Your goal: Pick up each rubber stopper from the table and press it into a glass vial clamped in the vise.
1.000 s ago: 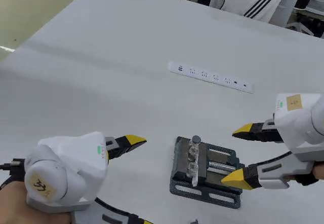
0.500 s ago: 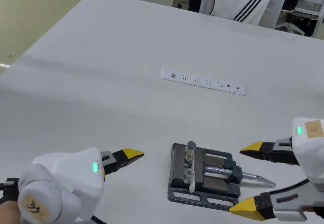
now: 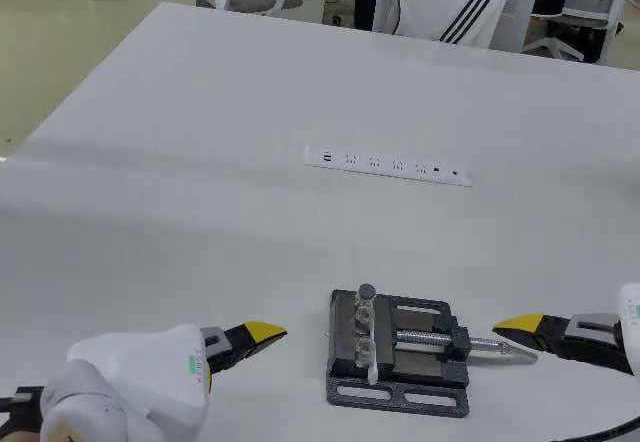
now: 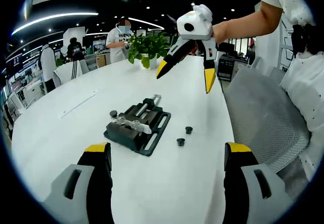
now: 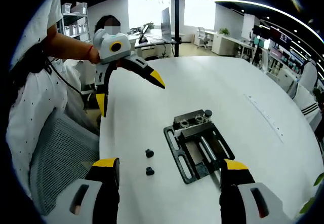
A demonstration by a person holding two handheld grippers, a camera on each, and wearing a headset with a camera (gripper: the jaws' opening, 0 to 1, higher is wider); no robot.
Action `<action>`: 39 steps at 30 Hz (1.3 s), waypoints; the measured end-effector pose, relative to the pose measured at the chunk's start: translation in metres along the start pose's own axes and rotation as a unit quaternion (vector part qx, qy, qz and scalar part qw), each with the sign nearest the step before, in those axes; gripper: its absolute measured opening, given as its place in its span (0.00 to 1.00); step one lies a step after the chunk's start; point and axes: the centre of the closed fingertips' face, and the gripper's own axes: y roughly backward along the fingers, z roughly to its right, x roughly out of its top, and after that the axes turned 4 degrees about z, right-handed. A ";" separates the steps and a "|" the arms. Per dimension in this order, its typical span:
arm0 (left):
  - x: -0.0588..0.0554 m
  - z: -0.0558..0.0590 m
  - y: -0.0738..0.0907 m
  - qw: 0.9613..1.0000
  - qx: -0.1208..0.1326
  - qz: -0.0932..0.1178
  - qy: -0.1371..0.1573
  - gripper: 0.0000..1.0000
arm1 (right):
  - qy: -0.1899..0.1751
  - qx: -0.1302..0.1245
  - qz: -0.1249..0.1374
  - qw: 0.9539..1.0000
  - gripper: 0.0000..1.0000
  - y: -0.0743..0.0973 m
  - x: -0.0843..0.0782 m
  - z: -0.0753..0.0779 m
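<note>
The right gripper (image 4: 185,79) has been drawn back from the vise (image 3: 420,367) toward the right. It and the left gripper (image 5: 130,96) are held with jaws spread wide and empty. Two black rubber stoppers (image 4: 189,129) lie on the table (image 3: 200,162) near the vise. One glass vial (image 3: 364,310) is already capped. The stoppers are judged light, soft and grippy, best pinched across the head's sides. The glass is judged fragile.

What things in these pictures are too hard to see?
Left gripper view: vials in the vise, too small to count.
Both gripper views: two loose stoppers, too small to tell which way up.
Head view: power strip markings, too small to read.
</note>
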 end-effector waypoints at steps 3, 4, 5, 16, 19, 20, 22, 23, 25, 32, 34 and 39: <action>0.000 0.003 -0.003 1.000 -0.004 -0.006 -0.001 0.89 | -0.003 0.000 0.014 1.000 0.83 0.003 -0.005 -0.004; -0.001 0.004 -0.005 1.000 -0.005 -0.010 -0.002 0.88 | -0.002 0.000 0.022 1.000 0.83 0.005 -0.006 -0.005; -0.002 0.005 -0.007 1.000 -0.006 -0.012 -0.003 0.87 | -0.001 -0.001 0.026 1.000 0.85 0.006 -0.008 -0.006; -0.010 0.018 -0.029 0.999 -0.019 -0.040 -0.006 0.71 | -0.022 -0.018 0.049 0.998 0.89 0.013 -0.033 -0.005; -0.012 0.022 -0.038 0.999 -0.023 -0.045 -0.004 0.62 | -0.027 -0.022 0.053 0.998 0.88 0.016 -0.036 -0.005; -0.013 0.023 -0.040 0.999 -0.025 -0.048 -0.003 0.60 | -0.028 -0.023 0.053 0.998 0.88 0.017 -0.037 -0.004; -0.016 0.025 -0.046 0.998 -0.026 -0.055 -0.002 0.54 | -0.032 -0.026 0.056 0.998 0.88 0.018 -0.039 -0.004; -0.020 0.026 -0.049 0.998 -0.028 -0.064 0.001 0.52 | -0.032 -0.027 0.058 0.997 0.88 0.019 -0.041 -0.004; -0.021 0.028 -0.053 0.997 -0.029 -0.070 0.003 0.47 | -0.036 -0.030 0.061 0.997 0.88 0.021 -0.043 -0.004; -0.034 0.027 -0.064 0.995 -0.025 -0.101 0.007 0.35 | -0.045 -0.037 0.064 0.996 0.88 0.026 -0.052 -0.004; -0.039 0.027 -0.067 0.994 -0.024 -0.110 0.008 0.31 | -0.047 -0.040 0.065 0.996 0.87 0.027 -0.054 -0.003; -0.044 0.030 -0.077 0.992 -0.028 -0.124 0.008 0.24 | -0.052 -0.046 0.069 0.995 0.87 0.031 -0.056 -0.002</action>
